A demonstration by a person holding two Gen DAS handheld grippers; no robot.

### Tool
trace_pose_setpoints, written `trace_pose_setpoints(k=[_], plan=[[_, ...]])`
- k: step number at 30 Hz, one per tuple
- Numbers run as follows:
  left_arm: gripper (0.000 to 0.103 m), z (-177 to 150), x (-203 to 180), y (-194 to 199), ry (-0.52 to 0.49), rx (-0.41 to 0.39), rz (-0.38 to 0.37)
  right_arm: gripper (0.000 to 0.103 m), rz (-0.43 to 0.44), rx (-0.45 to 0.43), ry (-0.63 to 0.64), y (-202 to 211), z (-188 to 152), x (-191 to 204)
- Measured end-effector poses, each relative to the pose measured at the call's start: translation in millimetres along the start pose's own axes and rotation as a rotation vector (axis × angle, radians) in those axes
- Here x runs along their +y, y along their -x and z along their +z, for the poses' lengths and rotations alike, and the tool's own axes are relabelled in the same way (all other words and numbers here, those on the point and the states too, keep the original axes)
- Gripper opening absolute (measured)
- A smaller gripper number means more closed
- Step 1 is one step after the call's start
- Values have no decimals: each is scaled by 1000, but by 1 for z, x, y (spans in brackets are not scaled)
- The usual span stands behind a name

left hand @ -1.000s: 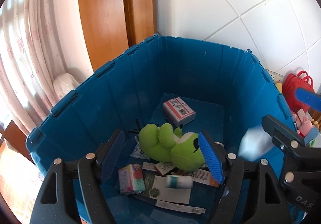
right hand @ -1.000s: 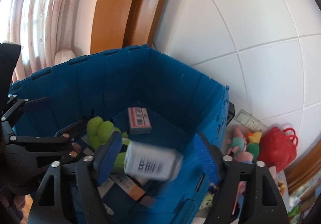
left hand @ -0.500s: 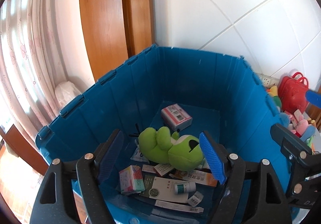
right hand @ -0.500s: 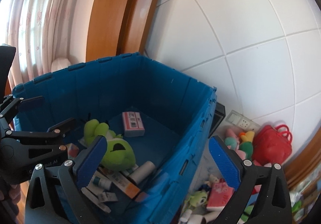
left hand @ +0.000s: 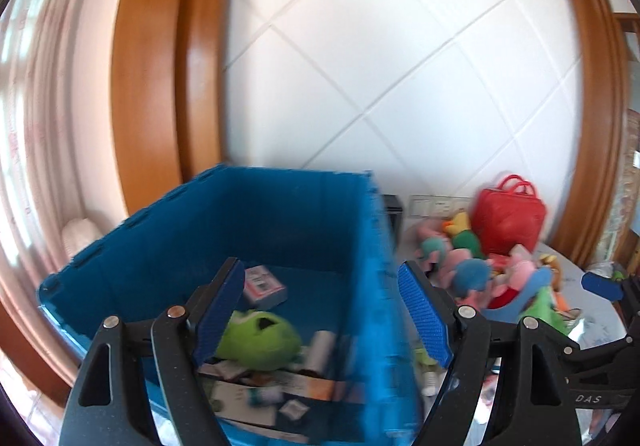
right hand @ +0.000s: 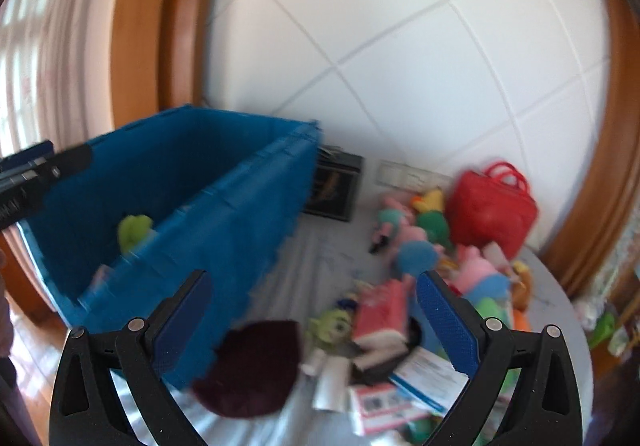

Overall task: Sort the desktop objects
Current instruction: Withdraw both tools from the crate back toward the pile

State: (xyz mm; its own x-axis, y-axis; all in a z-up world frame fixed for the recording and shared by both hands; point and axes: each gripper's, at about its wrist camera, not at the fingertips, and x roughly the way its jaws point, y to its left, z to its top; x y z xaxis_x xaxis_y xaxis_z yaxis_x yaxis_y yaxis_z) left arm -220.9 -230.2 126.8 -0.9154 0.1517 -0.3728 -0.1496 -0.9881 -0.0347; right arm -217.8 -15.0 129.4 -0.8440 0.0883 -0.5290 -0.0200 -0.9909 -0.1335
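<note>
I read "DAS" on the right gripper (left hand: 568, 292) body. My left gripper (left hand: 320, 310) and the right both gape wide, holding nothing.

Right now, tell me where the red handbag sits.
In both wrist views the red handbag stands at the right, against the tiled wall, behind the plush toys, outside the blue crate.

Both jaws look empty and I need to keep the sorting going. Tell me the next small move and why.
Probably lower the right gripper onto the dark maroon pouch beside the blue crate. Its jaws stand open with nothing between them, and the pouch lies nearest, just below them on the table.
</note>
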Motion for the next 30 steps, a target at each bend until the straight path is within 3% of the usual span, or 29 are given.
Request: trace_pose_setpoints(k=[2, 4, 8, 10, 11, 15, 20, 22, 26, 30], plan=[[79, -1, -28, 2, -20, -4, -36, 103, -64, 27, -49, 14, -24, -53], [79, -5, -55, 2, -45, 2, -72, 103, -82, 35, -64, 17, -32, -68], [79, -16, -104, -6, -105, 43, -132, 103, -195, 80, -128, 27, -68, -135], [79, -26, -127, -14, -132, 71, -157, 103, -225, 107, -166, 27, -83, -163], [79, -31, -135, -18, -139, 83, -166, 103, -266, 149, -214, 25, -104, -195], [79, -61, -164, -50, -163, 197, -174, 103, -309, 211, -279, 22, -135, -233], [79, -106, -186, -85, -204, 341, -136, 103, -328, 320, -361, 5, -189, -285], [79, -125, -189, -96, -206, 389, -134, 103, -347, 341, -384, 1, -194, -288], [79, -163, -185, -117, -181, 461, -100, 103, -320, 387, -399, -17, -214, -303], [79, -199, -172, -140, -144, 537, -12, 103, -258, 414, -407, -40, -227, -315]])
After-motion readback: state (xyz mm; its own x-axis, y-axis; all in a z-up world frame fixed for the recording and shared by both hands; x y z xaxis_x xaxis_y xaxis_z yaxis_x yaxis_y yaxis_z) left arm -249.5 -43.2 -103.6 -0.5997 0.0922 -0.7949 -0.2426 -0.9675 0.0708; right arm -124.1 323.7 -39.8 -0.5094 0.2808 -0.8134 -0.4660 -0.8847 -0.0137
